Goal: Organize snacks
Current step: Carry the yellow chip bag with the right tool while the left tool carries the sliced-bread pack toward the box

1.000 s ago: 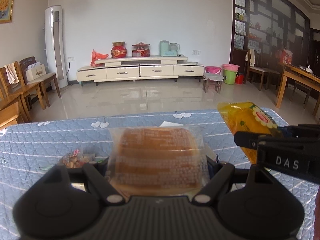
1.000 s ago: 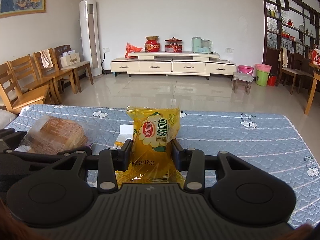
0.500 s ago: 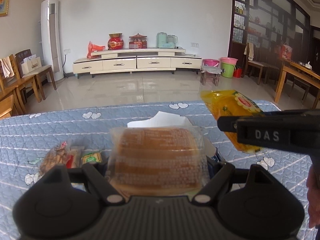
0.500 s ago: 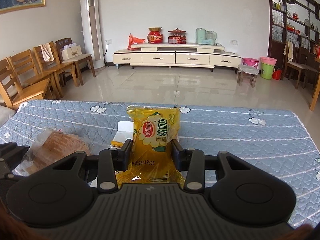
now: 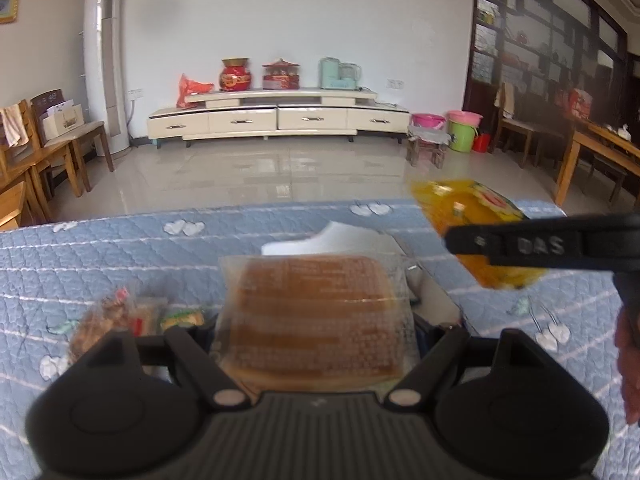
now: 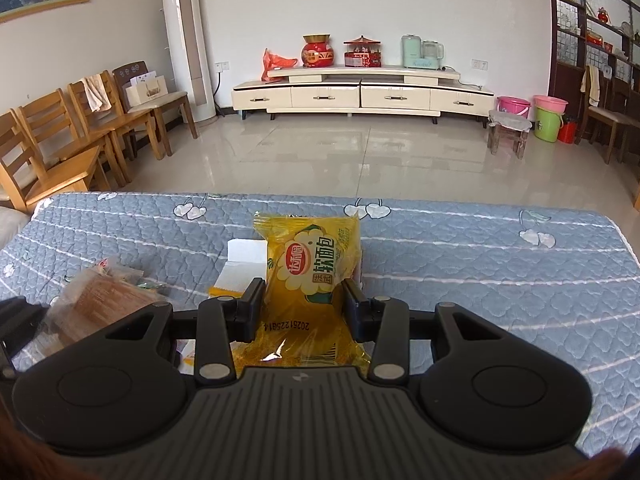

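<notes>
My left gripper (image 5: 316,320) is shut on a clear-wrapped brown layered cake (image 5: 312,312), held above the blue quilted table (image 5: 100,256). My right gripper (image 6: 304,300) is shut on a yellow soft-bread packet (image 6: 312,264). In the left wrist view that yellow packet (image 5: 472,220) and the right gripper's black finger (image 5: 540,246) cross the right side. The wrapped cake (image 6: 100,300) shows at the left of the right wrist view. A white box (image 5: 332,240) lies on the table just beyond both held snacks.
Small loose snack packets (image 5: 128,316) lie on the table left of the cake. The white box (image 6: 242,266) sits left of the yellow packet. A hand (image 5: 630,360) shows at the right edge. Wooden chairs (image 6: 60,148) stand beyond the table's left end.
Both grippers have moved forward over the table with their snacks still held. The white box and the loose packets have come further into view. The right gripper's finger now sits higher in the left view.
</notes>
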Demonstrator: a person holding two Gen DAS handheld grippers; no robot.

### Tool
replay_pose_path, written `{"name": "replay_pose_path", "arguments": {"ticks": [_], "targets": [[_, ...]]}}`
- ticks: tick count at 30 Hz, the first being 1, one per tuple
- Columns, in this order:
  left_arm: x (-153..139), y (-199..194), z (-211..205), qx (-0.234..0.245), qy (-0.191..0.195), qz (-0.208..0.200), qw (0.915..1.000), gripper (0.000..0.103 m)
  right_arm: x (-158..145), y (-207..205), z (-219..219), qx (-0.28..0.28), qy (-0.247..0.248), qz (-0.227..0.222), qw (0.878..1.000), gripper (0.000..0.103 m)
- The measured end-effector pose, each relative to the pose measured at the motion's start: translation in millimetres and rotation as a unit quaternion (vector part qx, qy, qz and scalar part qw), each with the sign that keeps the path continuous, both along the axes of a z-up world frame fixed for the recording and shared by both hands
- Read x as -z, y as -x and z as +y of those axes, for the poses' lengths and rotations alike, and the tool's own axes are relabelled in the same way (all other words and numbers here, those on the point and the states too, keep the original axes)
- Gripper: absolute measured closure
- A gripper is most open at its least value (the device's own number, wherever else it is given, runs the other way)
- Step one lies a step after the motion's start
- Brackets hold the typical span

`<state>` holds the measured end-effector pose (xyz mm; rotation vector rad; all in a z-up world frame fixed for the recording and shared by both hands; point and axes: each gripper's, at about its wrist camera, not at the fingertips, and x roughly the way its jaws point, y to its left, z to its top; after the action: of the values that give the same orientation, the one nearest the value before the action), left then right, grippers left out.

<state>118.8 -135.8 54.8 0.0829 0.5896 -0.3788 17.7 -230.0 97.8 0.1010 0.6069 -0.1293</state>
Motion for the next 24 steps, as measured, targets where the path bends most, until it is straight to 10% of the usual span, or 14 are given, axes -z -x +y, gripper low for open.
{"name": "replay_pose_path", "arguments": {"ticks": [24], "targets": [[-17, -24, 26, -0.038, 0.007, -0.019, 0.9991, 0.021, -26, 2, -6, -0.008, 0.006, -0.016, 1.000, 0.053]]}}
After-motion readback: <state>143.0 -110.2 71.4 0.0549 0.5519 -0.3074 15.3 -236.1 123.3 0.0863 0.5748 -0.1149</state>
